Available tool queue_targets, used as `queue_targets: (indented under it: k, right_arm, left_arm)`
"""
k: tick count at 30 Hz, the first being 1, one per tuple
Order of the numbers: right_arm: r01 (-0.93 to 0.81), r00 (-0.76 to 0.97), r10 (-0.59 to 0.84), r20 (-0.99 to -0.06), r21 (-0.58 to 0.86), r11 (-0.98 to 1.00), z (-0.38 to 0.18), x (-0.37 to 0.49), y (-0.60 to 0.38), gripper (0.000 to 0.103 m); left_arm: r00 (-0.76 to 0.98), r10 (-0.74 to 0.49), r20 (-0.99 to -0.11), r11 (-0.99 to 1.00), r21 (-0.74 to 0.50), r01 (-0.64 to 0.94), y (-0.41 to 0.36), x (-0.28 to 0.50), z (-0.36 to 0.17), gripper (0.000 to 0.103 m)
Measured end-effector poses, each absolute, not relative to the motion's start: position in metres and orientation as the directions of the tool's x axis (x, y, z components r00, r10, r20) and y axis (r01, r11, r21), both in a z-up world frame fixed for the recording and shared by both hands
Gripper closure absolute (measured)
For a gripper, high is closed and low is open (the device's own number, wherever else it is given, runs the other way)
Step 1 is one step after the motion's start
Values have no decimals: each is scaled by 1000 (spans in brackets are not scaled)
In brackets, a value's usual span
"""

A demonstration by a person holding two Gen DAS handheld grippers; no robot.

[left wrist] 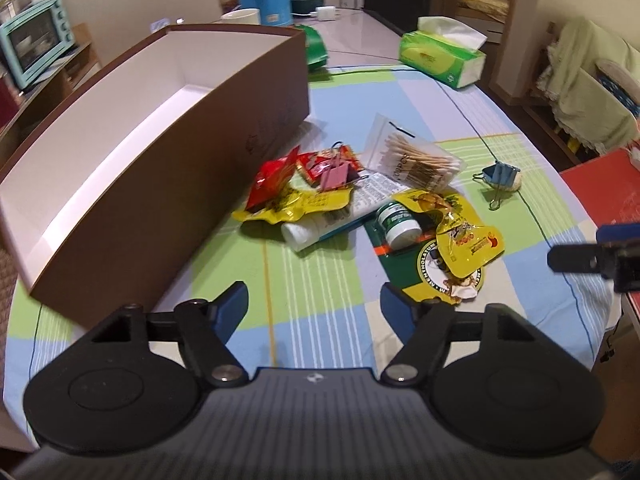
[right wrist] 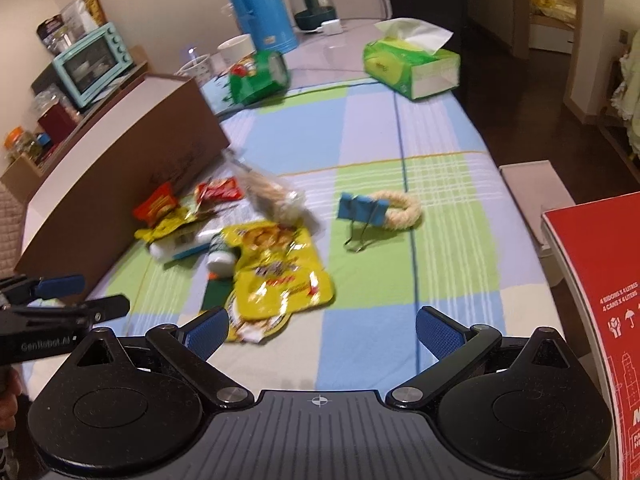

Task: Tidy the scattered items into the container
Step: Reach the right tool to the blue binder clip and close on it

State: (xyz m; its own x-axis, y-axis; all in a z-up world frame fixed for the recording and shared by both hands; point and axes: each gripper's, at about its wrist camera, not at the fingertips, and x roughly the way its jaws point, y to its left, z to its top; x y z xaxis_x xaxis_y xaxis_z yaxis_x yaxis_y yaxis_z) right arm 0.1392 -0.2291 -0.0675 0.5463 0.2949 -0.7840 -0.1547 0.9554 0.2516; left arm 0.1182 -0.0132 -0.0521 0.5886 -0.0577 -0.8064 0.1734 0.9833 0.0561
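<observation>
Box [left wrist: 224,120] brown outside, white inside, open-topped, nothing visible inside.

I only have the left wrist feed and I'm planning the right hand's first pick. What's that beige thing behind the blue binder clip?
Observer: A beige rope ring, lying flat just behind the blue binder clip.
Operator: Is the right gripper ready?
Observer: Yes. The right gripper has its fingers wide apart with nothing between them.
Operator: Anything crowding it on the right?
Observer: A red carton with white print stands close on that side.
</observation>
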Motion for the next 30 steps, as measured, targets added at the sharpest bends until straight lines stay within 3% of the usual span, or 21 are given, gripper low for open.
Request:
queue_targets:
  k: [5, 7, 8, 14, 17, 30]
  right_arm:
    - [-134, 574, 282, -769, 252, 958, -73, 153, -234, 1]
    - [-133, 576, 286, -766, 257, 957, -77, 159, -234, 24]
    - [-125, 569, 288, -770, 266, 956, -79, 163, -234, 31]
    - [-97, 595, 272, -756, 268, 958, -86, 177, -233, 33]
    - [-68, 607, 264, -750, 281, 957, -90, 187, -235, 47]
    - [16, 658, 179, -731, 251, 968, -107, 222, -230, 47]
  left_arm:
    - [574, -84, -815, 978, 45, 206, -16, 132, -58, 35]
    - [567, -88, -819, 975, 45, 216, -16, 137, -61, 35]
    - [564, -91, -821, 975, 43, 220, -16, 140, -62, 36]
    - [551, -117, -826, 970, 23, 241, -17, 159, -64, 40]
    - [543, -126, -830, 967, 20, 254, -17, 167, -66, 40]
    - [519, -135, -844, 960, 20, 281, -9, 188, -72, 40]
